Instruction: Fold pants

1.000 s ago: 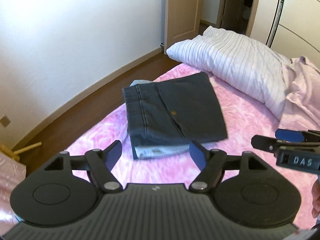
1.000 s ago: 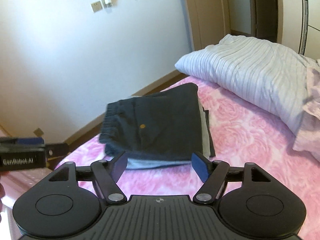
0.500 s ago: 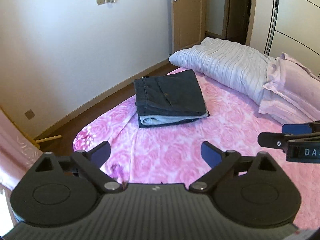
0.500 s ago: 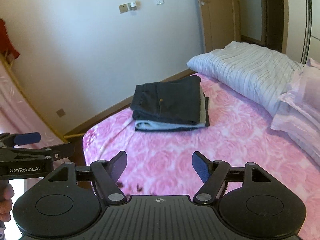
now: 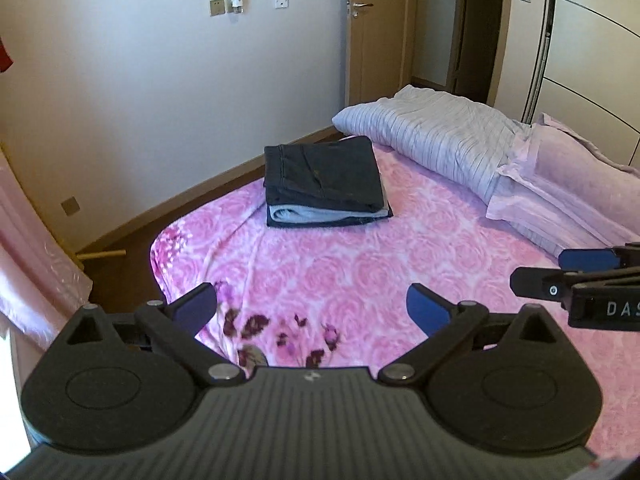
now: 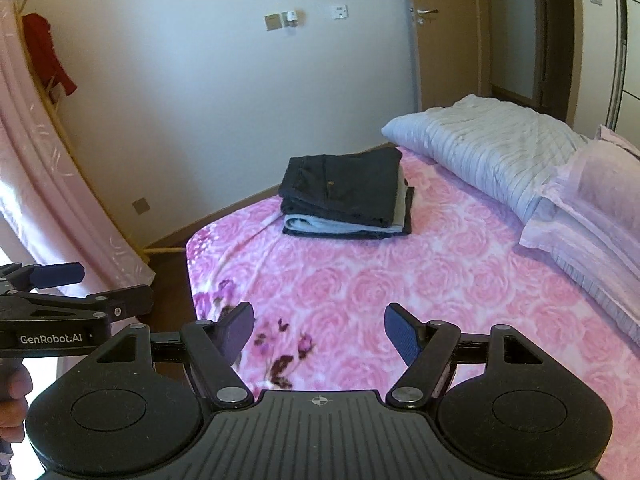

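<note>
Pink bedspread (image 5: 360,272): folded pants (image 5: 324,184) stacked near pillow (image 5: 432,140); left gripper (image 5: 312,312), right gripper (image 6: 319,330) both spread, empty.

Bright, even daylight from the left edge, soft shadows, strong fisheye bending (walls curve), dark vignetted corners

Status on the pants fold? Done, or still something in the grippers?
Looks done: the dark pants lie folded flat on top of a stack with a light blue garment under them, near the far corner of the pink bedspread. Nothing in hand: left gripper and right gripper are both open, empty and well short of the stack. No unfolded pants are in view.
</note>
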Motion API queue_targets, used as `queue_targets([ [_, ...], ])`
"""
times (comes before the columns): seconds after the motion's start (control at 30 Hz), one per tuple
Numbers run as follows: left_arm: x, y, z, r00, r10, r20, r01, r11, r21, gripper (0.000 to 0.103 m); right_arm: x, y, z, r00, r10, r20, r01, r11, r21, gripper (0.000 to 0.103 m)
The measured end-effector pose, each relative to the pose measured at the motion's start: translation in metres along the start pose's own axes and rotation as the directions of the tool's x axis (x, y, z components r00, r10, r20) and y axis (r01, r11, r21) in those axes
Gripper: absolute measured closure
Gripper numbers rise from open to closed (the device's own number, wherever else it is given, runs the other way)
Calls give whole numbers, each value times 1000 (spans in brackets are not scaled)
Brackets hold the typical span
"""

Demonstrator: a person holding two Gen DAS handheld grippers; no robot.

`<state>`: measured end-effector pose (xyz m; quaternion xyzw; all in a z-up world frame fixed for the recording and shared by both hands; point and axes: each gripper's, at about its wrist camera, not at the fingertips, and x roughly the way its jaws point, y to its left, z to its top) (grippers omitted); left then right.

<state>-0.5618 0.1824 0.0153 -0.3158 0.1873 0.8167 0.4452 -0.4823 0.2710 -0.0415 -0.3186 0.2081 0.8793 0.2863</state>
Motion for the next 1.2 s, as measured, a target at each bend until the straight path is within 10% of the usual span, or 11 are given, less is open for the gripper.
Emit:
queue_targets([
  [1.2, -12, -16, -11, 1000, 18, -13, -18, 1000, 5, 3, -7, -9, -14, 999, 29, -19, -29, 999, -22, 34],
])
